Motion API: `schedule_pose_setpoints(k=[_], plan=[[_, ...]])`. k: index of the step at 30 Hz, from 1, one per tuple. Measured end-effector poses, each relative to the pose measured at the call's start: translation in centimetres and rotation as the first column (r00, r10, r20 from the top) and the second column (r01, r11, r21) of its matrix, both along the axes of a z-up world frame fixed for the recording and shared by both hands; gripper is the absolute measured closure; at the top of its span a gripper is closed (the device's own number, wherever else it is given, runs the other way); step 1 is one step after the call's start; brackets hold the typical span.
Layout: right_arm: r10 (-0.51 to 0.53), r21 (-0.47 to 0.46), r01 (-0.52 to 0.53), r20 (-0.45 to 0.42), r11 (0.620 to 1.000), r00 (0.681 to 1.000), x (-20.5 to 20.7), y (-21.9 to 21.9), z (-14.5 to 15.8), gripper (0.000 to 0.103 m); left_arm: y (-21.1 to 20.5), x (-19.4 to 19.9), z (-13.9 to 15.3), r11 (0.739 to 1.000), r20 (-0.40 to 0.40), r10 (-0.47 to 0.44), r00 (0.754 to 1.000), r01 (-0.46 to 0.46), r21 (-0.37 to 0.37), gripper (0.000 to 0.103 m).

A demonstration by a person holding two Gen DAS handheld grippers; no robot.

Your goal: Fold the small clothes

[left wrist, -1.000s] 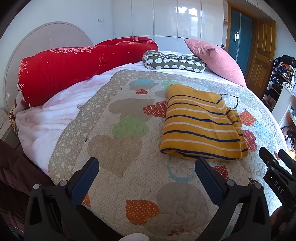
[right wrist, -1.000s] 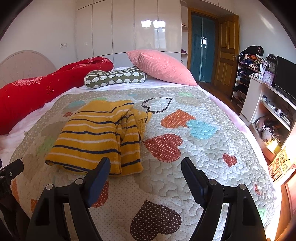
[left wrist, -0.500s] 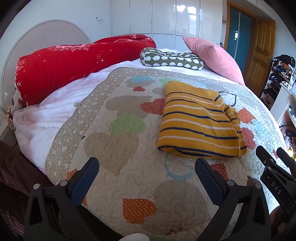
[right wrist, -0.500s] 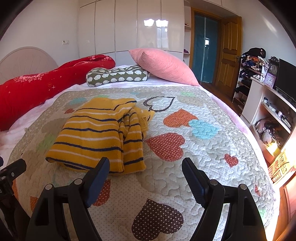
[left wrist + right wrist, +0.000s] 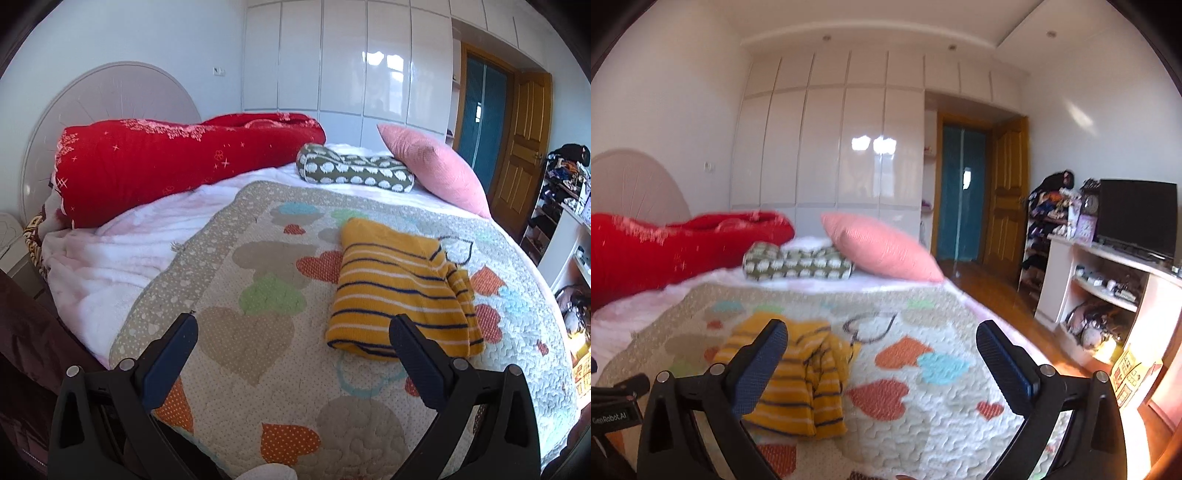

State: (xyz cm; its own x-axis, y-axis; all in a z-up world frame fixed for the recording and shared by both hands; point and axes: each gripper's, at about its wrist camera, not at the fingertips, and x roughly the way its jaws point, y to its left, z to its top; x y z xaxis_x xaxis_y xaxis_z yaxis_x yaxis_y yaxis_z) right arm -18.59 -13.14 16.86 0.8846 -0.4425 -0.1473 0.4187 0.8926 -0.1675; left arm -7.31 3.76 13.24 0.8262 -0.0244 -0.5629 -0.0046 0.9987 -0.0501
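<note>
A folded yellow sweater (image 5: 399, 288) with navy and white stripes lies on the heart-patterned quilt (image 5: 258, 332), its sleeves bunched along its right side. My left gripper (image 5: 291, 325) hovers in front of the bed, open and empty, with the sweater just beyond its right finger. In the right wrist view the sweater (image 5: 798, 380) shows partly behind the left finger. My right gripper (image 5: 881, 328) is held high and nearly level, its jaws opening wide with nothing between them. The picture there is blurred.
A red rolled duvet (image 5: 166, 166), a green patterned bolster (image 5: 354, 173) and a pink pillow (image 5: 432, 166) lie at the head of the bed. White wardrobes (image 5: 831, 155) stand behind. A white shelf unit (image 5: 1108, 280) with a TV (image 5: 1137, 218) stands right of the bed.
Both grippers have lifted and drawn back from the bed. The right one tilted up sharply, showing more of the room, and its jaws spread wider. It has left the left wrist view.
</note>
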Motion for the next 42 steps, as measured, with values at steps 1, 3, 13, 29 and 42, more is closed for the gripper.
schedule_pose_setpoints(k=[1,3,13,29,42], plan=[[0.032,0.032,-0.034,0.040,0.999,0.999,-0.6,-0.2,0.8,0.000,0.2,-0.4,0.7,1.000,0.028,0.005,1.000,-0.005,-0.006,0.000],[0.109,0.131,-0.114,0.049,0.985,0.993,-0.5,-1.1,2.1,0.000,0.5,-0.8,1.7,1.000,0.064,0.003,0.998,-0.002,-0.013,0.000],[0.278,0.134,-0.263,-0.110,0.956,0.954,0.3,0.9,4.2,0.000,-0.9,-3.5,3.6,0.996,0.191,-0.086,0.978,0.086,0.004,0.000],[0.248,0.312,-0.108,-0.452,0.944,0.857,5.5,0.2,-6.8,0.000,-1.6,-0.4,-1.8,0.993,-0.052,-0.118,0.992,0.118,-0.013,0.000],[0.061,0.096,-0.007,-0.580,0.995,0.812,6.9,0.6,-10.2,0.000,-3.2,1.0,-5.5,0.988,-0.190,-0.150,0.970,0.153,0.002,0.000]])
